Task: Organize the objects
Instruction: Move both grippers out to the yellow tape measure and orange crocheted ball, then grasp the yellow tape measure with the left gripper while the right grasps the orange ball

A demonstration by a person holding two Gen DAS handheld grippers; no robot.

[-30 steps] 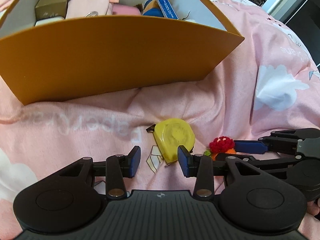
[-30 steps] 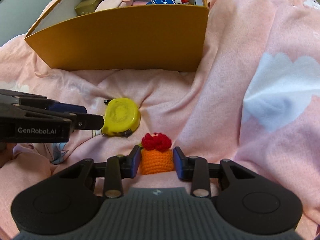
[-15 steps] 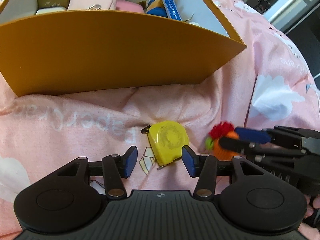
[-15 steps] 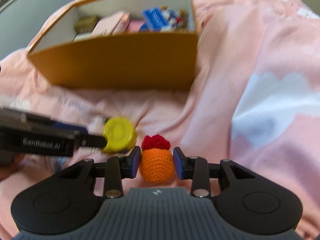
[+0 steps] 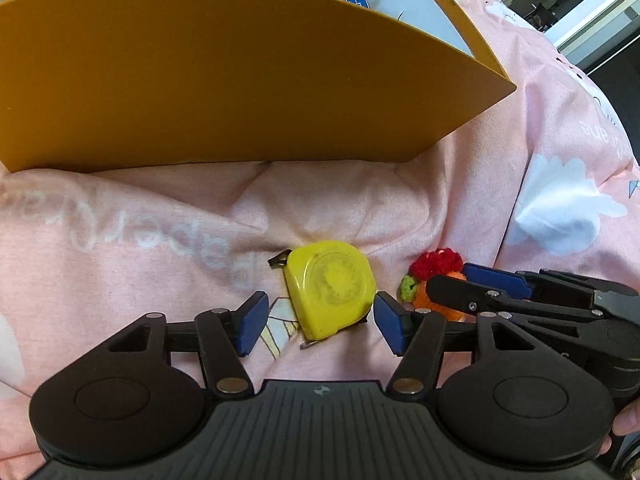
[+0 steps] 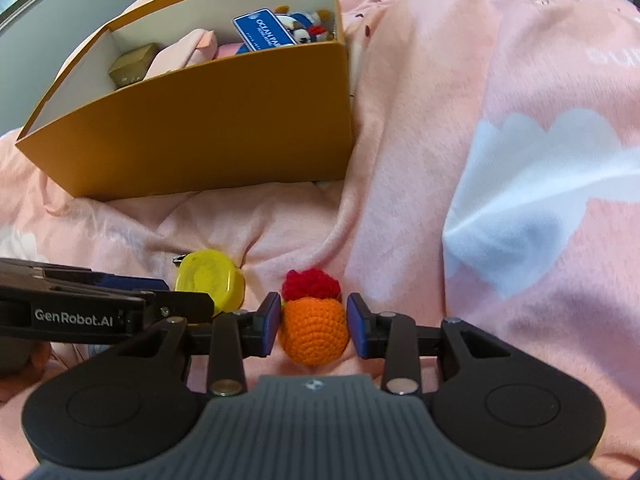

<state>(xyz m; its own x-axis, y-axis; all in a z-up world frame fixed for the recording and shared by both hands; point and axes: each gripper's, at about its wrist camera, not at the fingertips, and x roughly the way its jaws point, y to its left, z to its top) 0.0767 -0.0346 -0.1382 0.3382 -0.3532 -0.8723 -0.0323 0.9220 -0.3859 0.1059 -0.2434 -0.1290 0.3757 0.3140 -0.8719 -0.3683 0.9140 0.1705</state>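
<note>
While gripping crochet toy [image 6: 313,334]: right gripper [image 6: 313,330].

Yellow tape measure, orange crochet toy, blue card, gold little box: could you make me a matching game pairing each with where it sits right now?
Things:
1. yellow tape measure
2. orange crochet toy
3. blue card
4. gold little box

Places:
A. between the right gripper's blue pads
B. in the orange box, at its left end in the right wrist view
C. on the pink blanket between the left gripper's open jaws
D. in the orange box, propped by the plush toys

Pairs: 1-C, 2-A, 3-D, 4-B
</note>
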